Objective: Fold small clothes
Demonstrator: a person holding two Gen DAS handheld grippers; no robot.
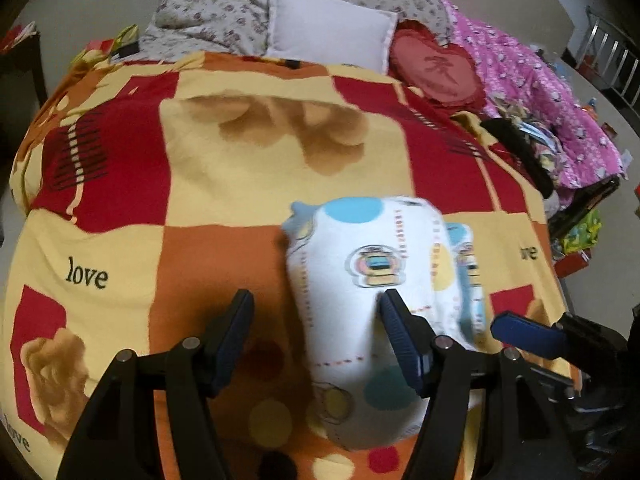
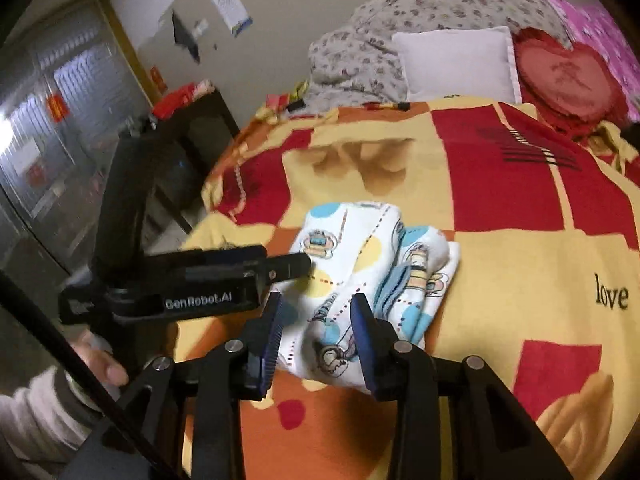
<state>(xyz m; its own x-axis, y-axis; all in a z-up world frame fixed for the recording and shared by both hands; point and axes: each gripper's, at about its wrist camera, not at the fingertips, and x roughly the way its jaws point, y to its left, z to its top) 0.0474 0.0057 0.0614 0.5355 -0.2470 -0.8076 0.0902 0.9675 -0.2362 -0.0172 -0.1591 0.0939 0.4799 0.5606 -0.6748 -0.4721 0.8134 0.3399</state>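
My right claw (image 2: 316,336) is part open with the near edge of the garment (image 2: 360,264) in its gap, pads not clearly pinching, while my left claw (image 1: 316,336) stands wide and empty, one finger (image 1: 400,332) over the cloth. Risk: a half-grip could slip and drag the bundle loose, undoing the folds. The garment lies folded on the bedspread (image 1: 200,240), pillow (image 1: 332,28) far behind.

The lower part of the folded garment (image 1: 372,320) is hidden behind a finger of the left gripper (image 1: 316,340). The cartoon prints on it are blurred. The wall poster (image 2: 228,2) is too small to be read.
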